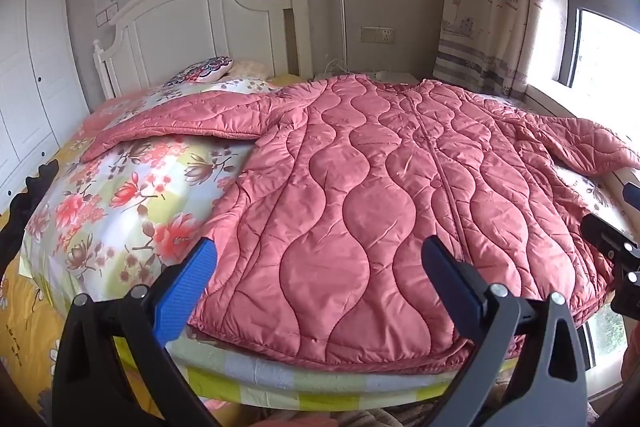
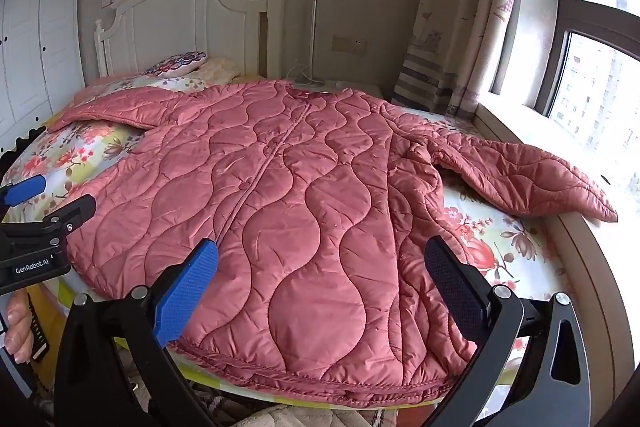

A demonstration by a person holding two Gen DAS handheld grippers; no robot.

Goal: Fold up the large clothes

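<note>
Jacket (image 1: 384, 195): one pink quilted jacket, spread flat and front side up on the bed (image 1: 120, 195), hem toward the cameras, collar toward the headboard (image 1: 192, 15).
Sleeves: two; the left sleeve (image 1: 180, 123) lies out across the flowered bedding, the right sleeve (image 2: 520, 171) reaches to the window ledge.
Handling (judged): padded, soft and light; the smooth shell looks slippery, and the filling will likely spring back from a fold.
Where to take hold (judged): a hem corner or a sleeve cuff, pinching both layers.
Left tongs (image 1: 320, 283): fingers wide apart, holding nothing, above the hem near its left end.
Right tongs (image 2: 320, 283): fingers wide apart, holding nothing, above the hem near its right end.
Pillows: one patterned pillow (image 2: 176, 63) by the headboard; a second pale one behind it, partly hidden.
Progress (judged): no fold made.
</note>
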